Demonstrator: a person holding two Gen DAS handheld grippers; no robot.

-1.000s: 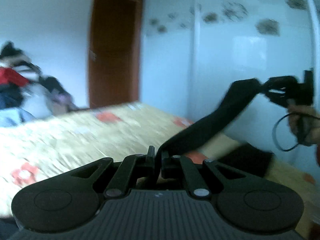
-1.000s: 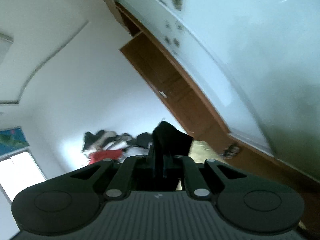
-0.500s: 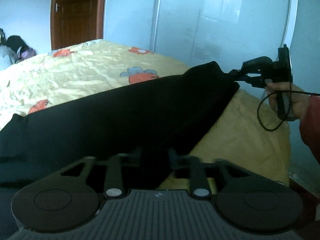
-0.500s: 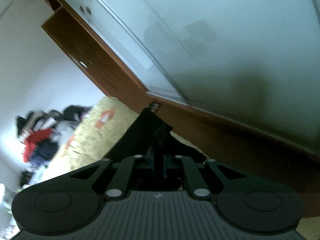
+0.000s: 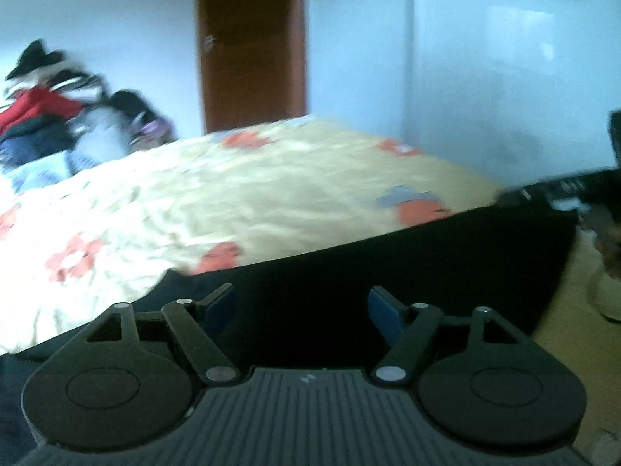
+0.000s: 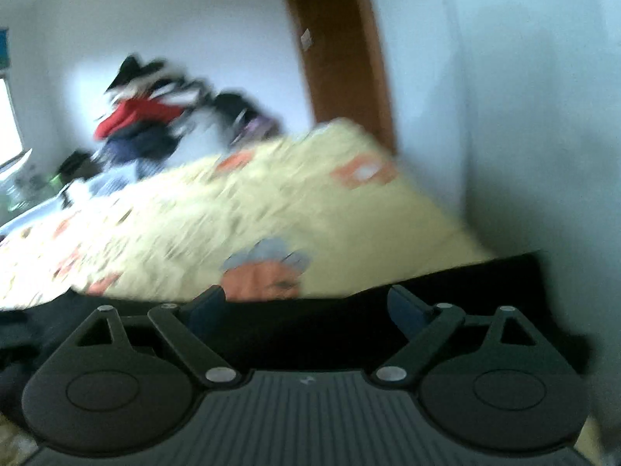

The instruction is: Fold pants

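Note:
The black pants (image 5: 388, 264) lie spread flat across the near edge of the bed, under both grippers; they also show in the right wrist view (image 6: 330, 326). My left gripper (image 5: 300, 305) is open and empty just above the black cloth. My right gripper (image 6: 304, 308) is open and empty above the pants near the bed's right side. The right gripper also shows blurred at the far right of the left wrist view (image 5: 559, 190), at the pants' far end.
The bed carries a yellow flowered cover (image 5: 233, 194). A heap of clothes (image 5: 46, 116) lies at the far left end of the bed. A brown door (image 5: 252, 46) and white wardrobe doors (image 5: 485, 58) stand behind the bed.
Both grippers have opened and let go of the pants, which now lie flat on the bed. Both cameras have tilted to look across the bed.

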